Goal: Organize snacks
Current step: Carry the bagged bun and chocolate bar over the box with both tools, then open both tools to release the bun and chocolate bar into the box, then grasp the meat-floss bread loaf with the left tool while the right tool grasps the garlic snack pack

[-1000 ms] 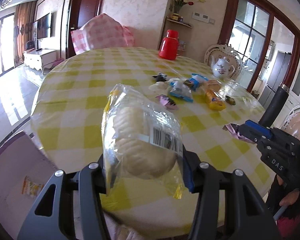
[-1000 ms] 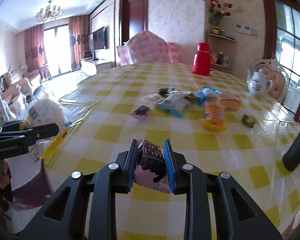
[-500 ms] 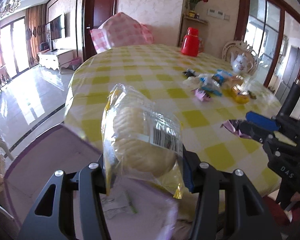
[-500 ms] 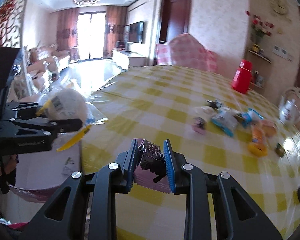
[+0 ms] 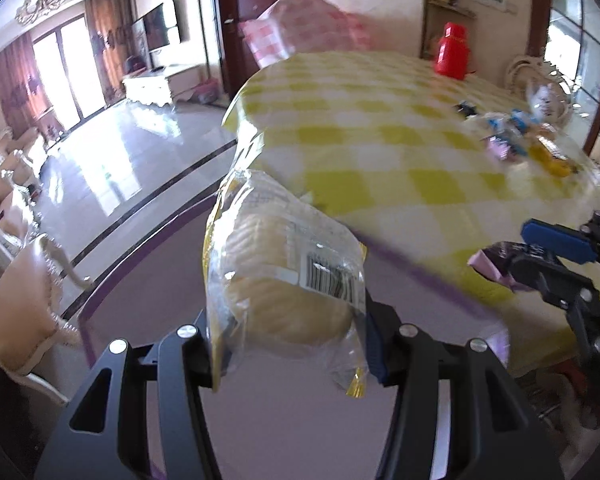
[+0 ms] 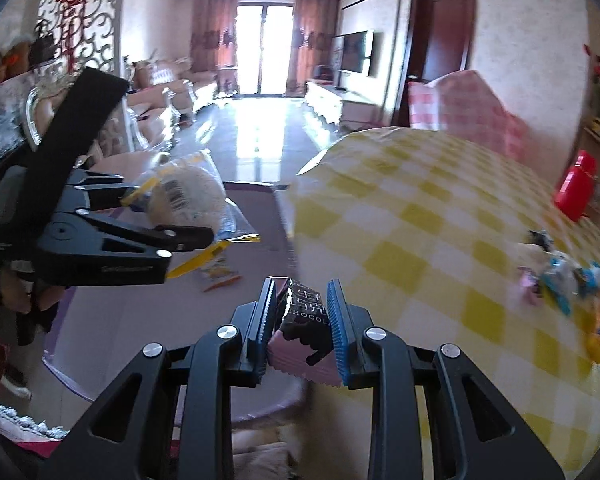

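The left gripper (image 5: 290, 344) pinches a clear bag of pale round biscuits (image 5: 284, 276). The bag stands upright between the two fingers (image 5: 188, 356), its lower part clamped and its upper part, with a barcode label, projecting well past the fingertips. In the right wrist view the same gripper (image 6: 172, 220) appears at the left, with the biscuit bag (image 6: 188, 196) held between its upper and lower fingers.

The right gripper (image 6: 300, 320) pinches a dark chocolate packet (image 6: 306, 312) with a pink serrated edge. The packet sits tilted between the blue ribbed pads (image 6: 337, 320), its printed face toward the camera and its pink edge hanging below the fingers. In the left wrist view this gripper (image 5: 540, 252) enters from the right, the packet's pink end (image 5: 490, 264) protruding past the fingertips.

Both grippers are positioned over an open box with a purple rim (image 5: 140, 248), located beside and below the edge of the bench (image 6: 420, 220) with its yellow checked cloth. One small orange packet (image 6: 220, 272) lies on the box floor.

The remaining snacks (image 6: 564, 276) lie in a cluster on the bench, well apart from both grippers. A red flask (image 5: 454, 56) stands at the far side.
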Tool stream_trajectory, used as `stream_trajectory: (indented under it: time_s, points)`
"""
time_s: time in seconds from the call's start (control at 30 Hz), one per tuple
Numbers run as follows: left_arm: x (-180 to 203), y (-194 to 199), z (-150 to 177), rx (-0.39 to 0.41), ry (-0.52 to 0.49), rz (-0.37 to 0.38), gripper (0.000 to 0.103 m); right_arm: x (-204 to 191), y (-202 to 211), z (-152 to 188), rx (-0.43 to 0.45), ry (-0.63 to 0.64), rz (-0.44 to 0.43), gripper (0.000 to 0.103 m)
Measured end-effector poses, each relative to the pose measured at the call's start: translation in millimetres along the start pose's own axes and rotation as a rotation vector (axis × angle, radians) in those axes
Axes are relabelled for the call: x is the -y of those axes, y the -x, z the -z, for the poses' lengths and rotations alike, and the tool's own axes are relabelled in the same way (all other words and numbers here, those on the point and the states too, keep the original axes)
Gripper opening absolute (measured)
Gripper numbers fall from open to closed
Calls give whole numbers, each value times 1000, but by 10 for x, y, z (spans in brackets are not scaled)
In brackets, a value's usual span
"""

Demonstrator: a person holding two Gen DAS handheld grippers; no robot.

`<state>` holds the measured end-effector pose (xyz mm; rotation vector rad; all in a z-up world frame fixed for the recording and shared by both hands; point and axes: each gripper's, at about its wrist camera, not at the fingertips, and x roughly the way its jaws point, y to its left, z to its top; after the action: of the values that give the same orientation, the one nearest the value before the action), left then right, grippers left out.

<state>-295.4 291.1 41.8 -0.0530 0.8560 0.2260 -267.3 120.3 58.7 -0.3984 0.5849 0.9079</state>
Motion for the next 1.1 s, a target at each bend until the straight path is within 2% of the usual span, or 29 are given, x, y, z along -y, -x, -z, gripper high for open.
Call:
stream_trajectory:
  time_s: [0.27,0.33,0.37,0.4,0.43,0.47,0.53,0.63,0.67,0.7,0.8,0.9,0.97,1.0,1.1]
  points:
    - [-242,-124,67,-49,30,-55,55,-145,-227,-4,-20,3,-71,28]
    - [-307,-127,63,-46,57,-88,65,-126,-257,-13,-12,-14,-105,30]
    - [-348,-107,45,-29,78,-129,72,-115,-270,-13,-16,-23,-117,36]
    - [-368,-93,31,-17,88,-150,84,-89,-285,-5,-20,-31,-124,48]
    - [-383,-49,4,7,102,-173,89,-63,-274,10,-16,-44,-122,53]
    - [-388,-6,-13,25,112,-179,90,-46,-271,15,-13,-50,-115,57]
    - [-376,55,-45,53,123,-179,98,9,-264,27,-11,-65,-99,58]
    - [-265,117,-123,92,125,-200,100,129,-223,44,0,-94,-87,63]
    - [-210,133,-163,103,124,-202,100,191,-200,58,6,-106,-79,68]
    - [-117,162,-226,120,122,-191,101,252,-174,75,10,-118,-68,73]
    - [140,199,-417,146,119,-134,101,545,-55,169,24,-155,-24,77]
    - [528,217,-696,184,125,-66,101,1026,110,322,28,-223,64,79]
    - [922,131,-928,191,126,27,101,1459,261,466,21,-293,197,81]
    - [1047,94,-978,187,123,54,101,1674,327,546,12,-336,258,85]
    - [1753,-244,-1182,134,102,210,101,2495,578,888,-7,-520,424,87]
